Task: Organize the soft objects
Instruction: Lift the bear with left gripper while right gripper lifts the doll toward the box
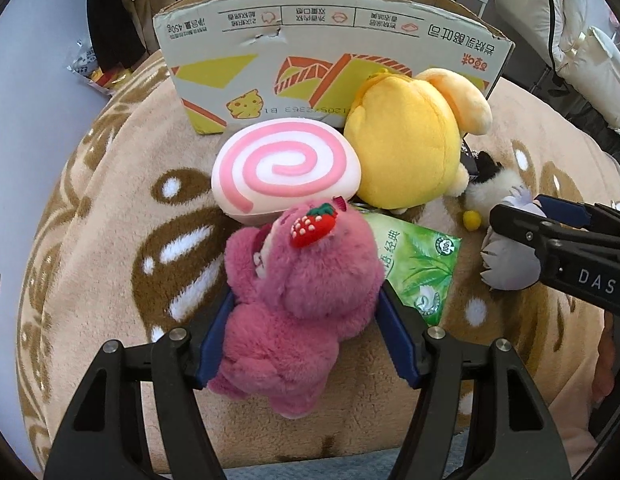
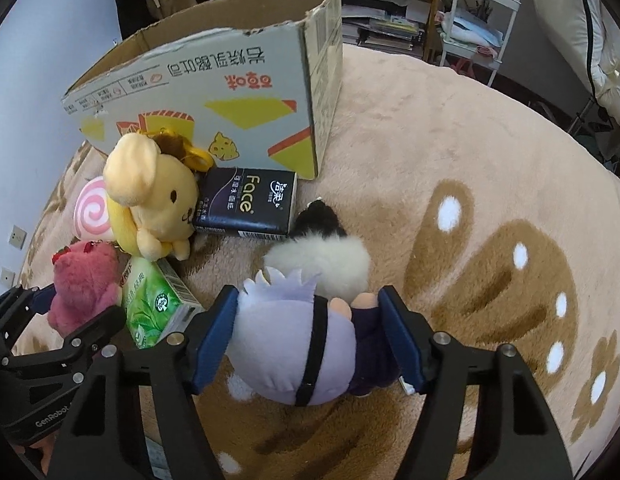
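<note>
Low in the left wrist view, our left gripper [image 1: 306, 336] has closed partway around the pink bear [image 1: 294, 312]; the cardboard box [image 1: 330, 52] sits upper centre. Low in the right wrist view, our right gripper [image 2: 310, 340] squeezes the lavender doll [image 2: 286, 344]. Slippery fur could slide free as we lift

left hand-held gripper [image 1: 306, 340]: black frame | blue pads | silver screws | "DAS", "GenRobot" lettering

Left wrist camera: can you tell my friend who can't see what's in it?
The left gripper has a fluffy pink bear between its blue fingers. Behind lie a pink swirl cushion, a yellow plush dog and a cardboard box.
</note>
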